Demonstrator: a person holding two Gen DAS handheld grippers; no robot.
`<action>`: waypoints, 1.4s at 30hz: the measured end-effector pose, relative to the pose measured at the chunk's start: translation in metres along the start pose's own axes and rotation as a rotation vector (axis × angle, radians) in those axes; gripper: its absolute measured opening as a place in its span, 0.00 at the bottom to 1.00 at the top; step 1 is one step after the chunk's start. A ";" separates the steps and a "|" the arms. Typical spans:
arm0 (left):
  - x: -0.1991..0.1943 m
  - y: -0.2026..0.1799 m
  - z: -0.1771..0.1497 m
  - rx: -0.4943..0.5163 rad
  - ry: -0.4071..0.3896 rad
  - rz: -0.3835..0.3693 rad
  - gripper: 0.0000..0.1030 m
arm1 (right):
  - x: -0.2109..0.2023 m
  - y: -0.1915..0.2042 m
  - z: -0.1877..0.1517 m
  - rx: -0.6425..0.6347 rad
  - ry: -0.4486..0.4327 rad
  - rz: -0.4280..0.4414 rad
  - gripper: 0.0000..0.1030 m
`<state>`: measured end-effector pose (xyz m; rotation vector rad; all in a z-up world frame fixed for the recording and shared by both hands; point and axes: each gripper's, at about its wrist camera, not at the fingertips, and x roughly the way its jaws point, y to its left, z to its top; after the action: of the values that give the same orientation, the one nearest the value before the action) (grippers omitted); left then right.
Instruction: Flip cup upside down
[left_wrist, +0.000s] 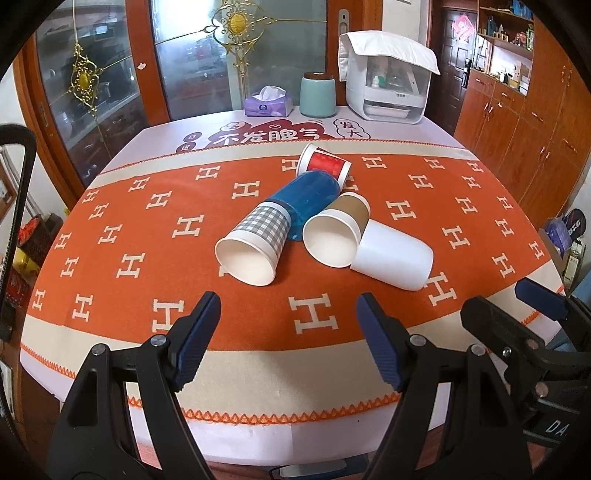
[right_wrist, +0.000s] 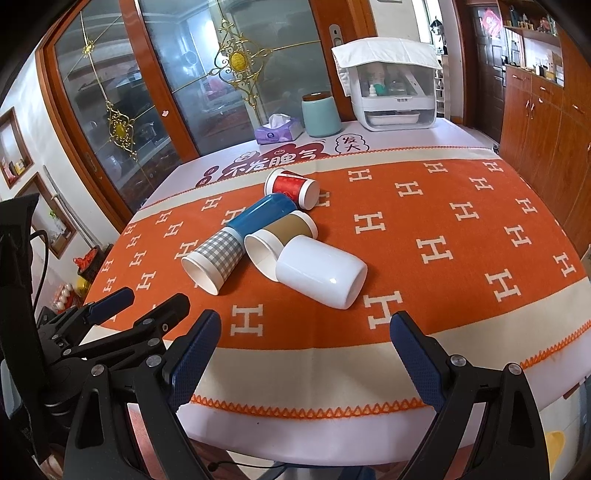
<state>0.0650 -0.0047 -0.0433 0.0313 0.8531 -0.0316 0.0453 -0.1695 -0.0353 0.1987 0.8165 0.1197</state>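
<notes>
Several cups lie on their sides in a cluster on the orange cloth (left_wrist: 122, 236). A grey checked paper cup (left_wrist: 255, 243) (right_wrist: 214, 258) opens toward me. A brown-sleeved paper cup (left_wrist: 338, 230) (right_wrist: 280, 236), a white ceramic cup (left_wrist: 393, 258) (right_wrist: 321, 275), a blue cup (left_wrist: 306, 199) (right_wrist: 262, 214) and a red paper cup (left_wrist: 325, 166) (right_wrist: 293, 188) lie with it. My left gripper (left_wrist: 288, 314) is open and empty, short of the cluster; it also shows in the right wrist view (right_wrist: 147, 301). My right gripper (right_wrist: 304, 330) is open and empty; it also shows in the left wrist view (left_wrist: 517, 295).
At the table's far end stand a purple tissue box (left_wrist: 267, 103) (right_wrist: 279, 131), a teal canister (left_wrist: 317, 94) (right_wrist: 320, 114) and a white appliance under a cloth (left_wrist: 388, 88) (right_wrist: 391, 96). Glass doors are behind, wooden cabinets at right.
</notes>
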 end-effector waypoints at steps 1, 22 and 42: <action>0.000 -0.001 0.000 0.007 0.000 0.002 0.72 | 0.000 -0.001 -0.001 0.001 0.000 0.000 0.91; 0.019 -0.059 0.047 0.485 -0.026 0.040 0.72 | 0.024 -0.059 0.005 0.196 0.081 -0.039 0.91; 0.115 -0.177 0.027 1.360 0.154 -0.105 0.73 | 0.080 -0.131 -0.024 0.432 0.250 -0.039 0.91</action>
<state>0.1536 -0.1839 -0.1152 1.2742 0.8490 -0.7109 0.0857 -0.2798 -0.1373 0.5829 1.0900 -0.0725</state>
